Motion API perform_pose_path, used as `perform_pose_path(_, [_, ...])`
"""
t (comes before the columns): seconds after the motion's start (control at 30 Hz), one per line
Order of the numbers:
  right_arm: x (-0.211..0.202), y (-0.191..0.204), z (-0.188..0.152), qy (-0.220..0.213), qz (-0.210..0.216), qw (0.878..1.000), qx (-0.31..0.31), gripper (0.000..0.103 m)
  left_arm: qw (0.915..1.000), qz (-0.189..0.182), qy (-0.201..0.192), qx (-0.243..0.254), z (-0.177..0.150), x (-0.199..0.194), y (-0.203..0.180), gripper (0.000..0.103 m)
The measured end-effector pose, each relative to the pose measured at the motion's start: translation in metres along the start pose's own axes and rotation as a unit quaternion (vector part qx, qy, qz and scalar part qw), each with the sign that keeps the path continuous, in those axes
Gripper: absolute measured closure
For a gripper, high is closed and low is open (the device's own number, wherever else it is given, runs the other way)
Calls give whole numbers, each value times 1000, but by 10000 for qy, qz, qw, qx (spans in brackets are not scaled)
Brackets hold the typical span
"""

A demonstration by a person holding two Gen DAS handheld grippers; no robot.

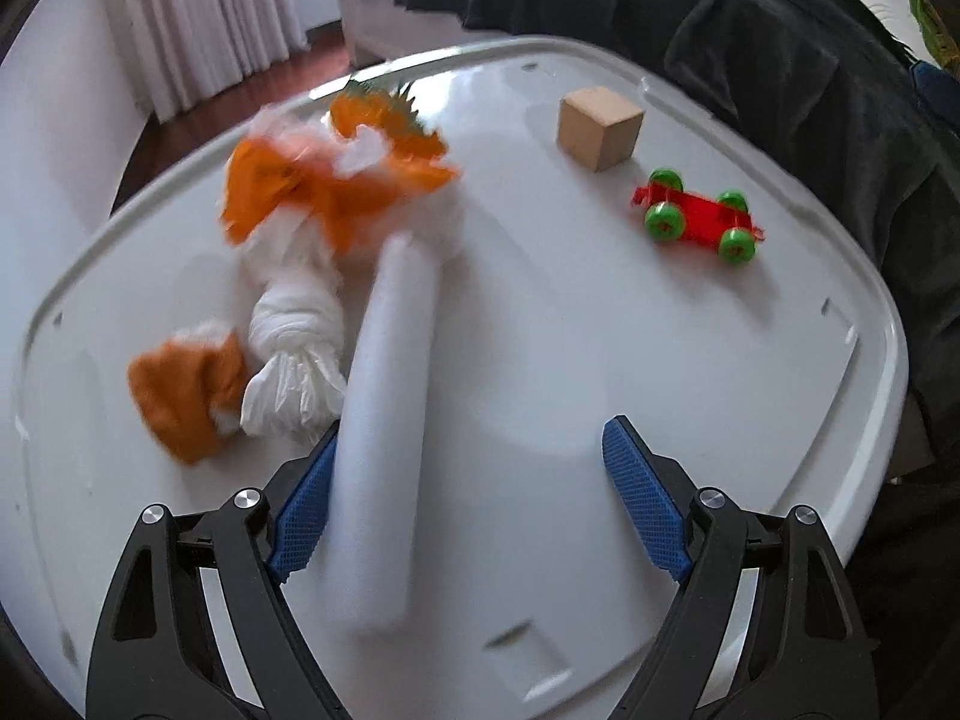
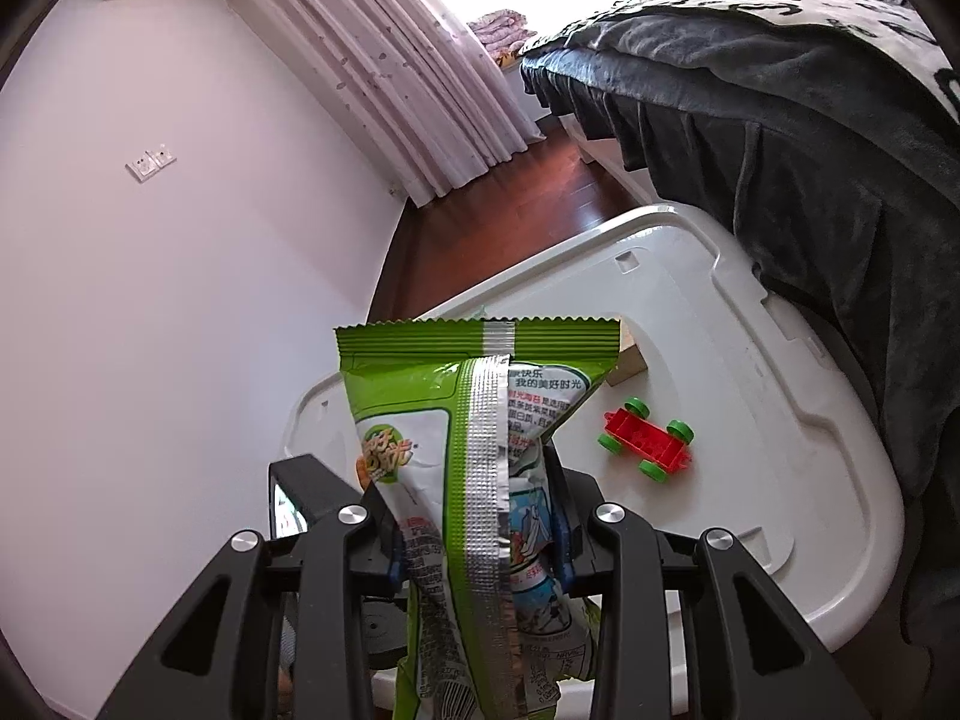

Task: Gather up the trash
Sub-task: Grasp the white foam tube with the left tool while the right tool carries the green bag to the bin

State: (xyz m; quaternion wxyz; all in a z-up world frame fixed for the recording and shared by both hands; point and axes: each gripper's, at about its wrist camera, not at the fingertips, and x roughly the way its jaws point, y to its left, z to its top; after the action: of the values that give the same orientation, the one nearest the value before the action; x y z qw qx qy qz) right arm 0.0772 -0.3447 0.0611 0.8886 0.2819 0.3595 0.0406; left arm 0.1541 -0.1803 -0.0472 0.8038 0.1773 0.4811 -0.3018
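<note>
A: Status of right gripper (image 2: 480, 540)?

B: Narrow, clamped on green snack wrapper (image 2: 474, 420) at its lower half. Sealed top edge standing free at 12 o'clock. Foil film, judged very light, limp and slick. Hold across the crimped back seam preferred (less slip than on plain film).

A: Status of left gripper (image 1: 474, 438)?

B: Wide, holding nothing. White tube (image 1: 390, 420) lying along the pad (image 1: 306, 510) at 9 o'clock, touching or just beside it. Opposite pad at 3 o'clock well apart from it. Heavily blurred, so material not determinable, nor whether resting on the surface.

A: Location of remaining trash?

B: On white lid (image 1: 600, 360), from 9 to 11 o'clock of left gripper. Orange-and-white crumple (image 1: 324, 192) farthest, at 11 o'clock. Knotted white bag (image 1: 297, 354) nearer, apparently joined to the crumple. Orange scrap (image 1: 186, 396) at 9 o'clock, just beside the bag.

A: Handling notes?

B: Judged thin film or paper: soft, light, compressible, no breakage risk. Take knotted white bag at the knot (firmest point). Pinch the crumple across a thick fold, never a loose edge, to avoid tearing or slipping out.

A: Items to leave?

B: Wooden block (image 1: 600, 127) at 1 o'clock and toy car (image 1: 699, 222) at 2 o'clock. Judged not trash. Well apart from the trash cluster.
</note>
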Motion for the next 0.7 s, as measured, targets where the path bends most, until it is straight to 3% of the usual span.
perform_pose_path(0.1, [5, 0, 2, 24, -45, 10000, -35, 69, 9999, 22, -78, -108, 7, 6, 1, 22])
perform_pose_path(0.13, [6, -1, 3, 33, -45, 10000, -28, 69, 9999, 34, -121, -117, 7, 7, 1, 27])
perform_pose_path(0.17, [6, -2, 3, 27, -57, 10000, -17, 69, 9997, 114, -194, -124, 6, 6, 1, 42])
perform_pose_path(0.2, [6, -3, 4, 22, -72, 10000, -3, 69, 9994, 221, -240, -131, 5, 4, 2, 49])
perform_pose_path(0.27, [7, -4, 4, 25, -79, 10000, 32, 69, 9986, 333, -293, -285, 1, -2, 10, 77])
perform_pose_path(0.37, [7, -4, 4, 19, -88, 10000, 42, 69, 9967, 205, -323, -718, -3, -6, 24, 80])
perform_pose_path(0.47, [10, -1, 4, 41, -180, 9998, -41, 69, 9948, 487, -382, -804, -12, -17, 24, 82])
perform_pose_path(0.6, [18, -4, 0, 188, -262, 9994, -101, 69, 9895, 157, -638, -1291, -38, -61, 22, 82])
perform_pose_path(0.7, [21, -3, -7, 279, -329, 9988, -223, 69, 9863, 318, -631, -1490, -71, -98, 13, 82])
